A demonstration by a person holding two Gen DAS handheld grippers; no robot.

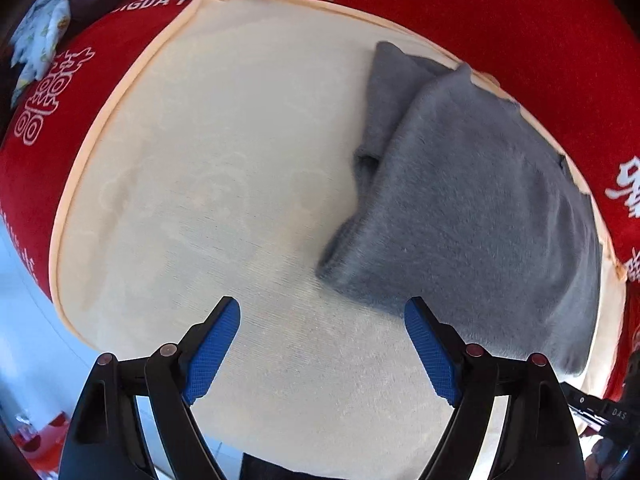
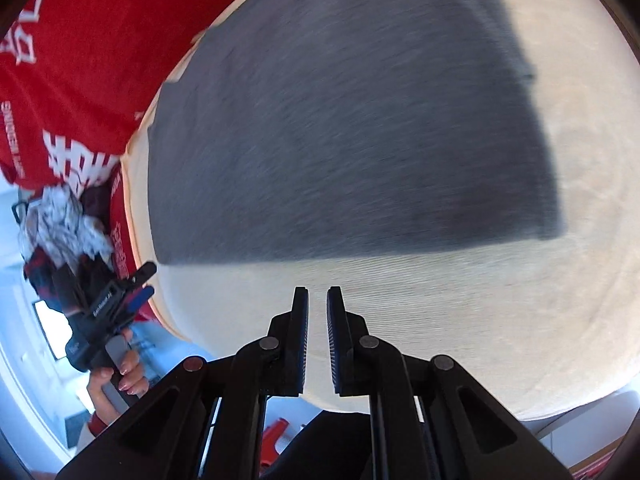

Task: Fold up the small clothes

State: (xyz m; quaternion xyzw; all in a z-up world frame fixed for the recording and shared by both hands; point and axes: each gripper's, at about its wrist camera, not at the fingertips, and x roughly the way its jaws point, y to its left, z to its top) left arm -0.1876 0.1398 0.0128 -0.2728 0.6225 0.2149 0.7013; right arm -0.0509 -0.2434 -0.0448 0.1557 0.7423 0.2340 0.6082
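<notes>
Now, folded grey garment (image 1: 472,208) flat on cream cushion (image 1: 208,168), long axis diagonal, left gripper (image 1: 322,344) jaws wide apart, empty, right gripper (image 2: 317,340) jaws nearly closed, empty.

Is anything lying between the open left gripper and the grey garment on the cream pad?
Nothing visible. The left gripper hangs open over bare cream pad, with the folded grey garment just beyond its fingertips.

Cream cushion (image 1: 200,200) on red printed cloth (image 1: 500,12), daylit.

Both wrist views look down closely, sharing the grey garment (image 1: 472,208).
</notes>
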